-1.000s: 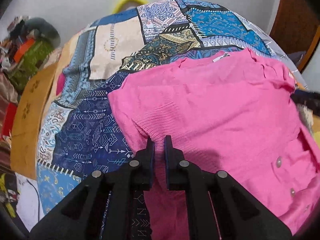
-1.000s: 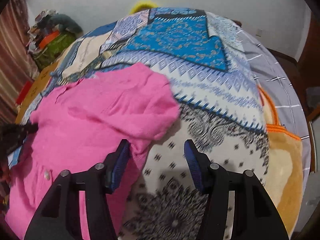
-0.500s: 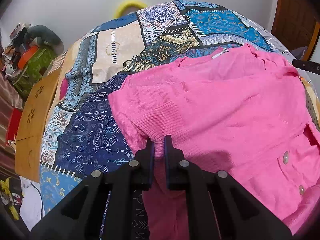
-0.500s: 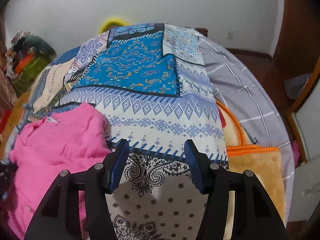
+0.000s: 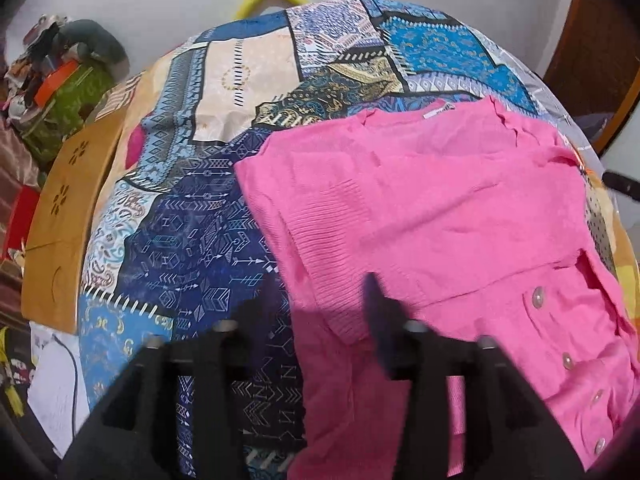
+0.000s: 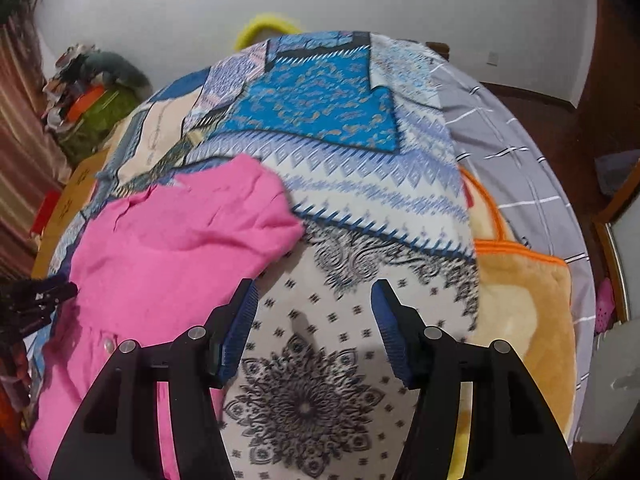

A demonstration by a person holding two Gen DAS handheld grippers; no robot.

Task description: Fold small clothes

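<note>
A pink knit cardigan with buttons lies on the patterned bedspread, its left sleeve folded across the body. My left gripper is open and blurred, its jaws astride the ribbed cuff, which lies loose between them. In the right wrist view the cardigan lies at the left. My right gripper is open and empty over the white patterned cloth, just right of the cardigan's edge. The left gripper's tip shows at the far left.
A wooden bed board runs along the left edge. Piled clutter sits beyond it by the wall. An orange-trimmed tan blanket and a grey checked sheet lie at the right. A yellow hoop stands behind the bed.
My left gripper has opened and let go of the pink cuff, which now lies on the cardigan. My right gripper stayed open and swung back left toward the cardigan's edge.
</note>
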